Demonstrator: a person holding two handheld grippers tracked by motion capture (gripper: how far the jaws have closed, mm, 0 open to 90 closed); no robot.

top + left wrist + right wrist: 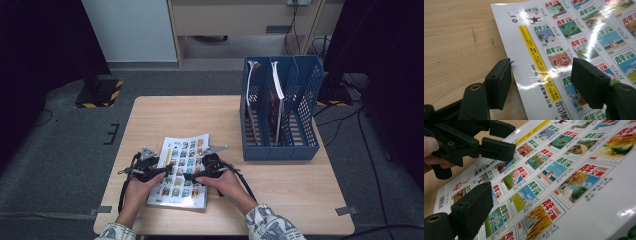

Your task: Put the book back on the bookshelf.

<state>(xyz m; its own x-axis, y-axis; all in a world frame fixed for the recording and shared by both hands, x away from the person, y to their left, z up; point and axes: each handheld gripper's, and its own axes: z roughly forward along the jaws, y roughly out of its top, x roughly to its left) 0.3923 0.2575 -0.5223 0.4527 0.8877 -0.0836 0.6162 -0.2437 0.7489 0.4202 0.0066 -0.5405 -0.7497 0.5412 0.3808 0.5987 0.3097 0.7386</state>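
We see a magazine (181,170) lying flat on the wooden table (280,190), its back cover of small picture tiles facing up, and both hand-held tools are down on it. The left gripper (162,171) sits at the magazine's left edge. In the left gripper view its jaws stand apart: one pad is out over the bare wood just beside the edge of the magazine (574,45), the other is over the printed cover, and the yellow strip (537,62) along that edge runs between them. Neither pad presses on the paper, so it is open with the edge between its jaws.

The right gripper (190,176) rests over the middle of the cover, its tips pointing toward the left gripper and close to it. In the right gripper view one pad hovers low over the magazine (564,180) with nothing clamped, so we read it as open too; the left gripper (502,138) shows just ahead of it, at the far edge of the page.

Well beyond the right gripper, toward the table's far right, stands a blue file rack (280,110) holding two upright booklets.
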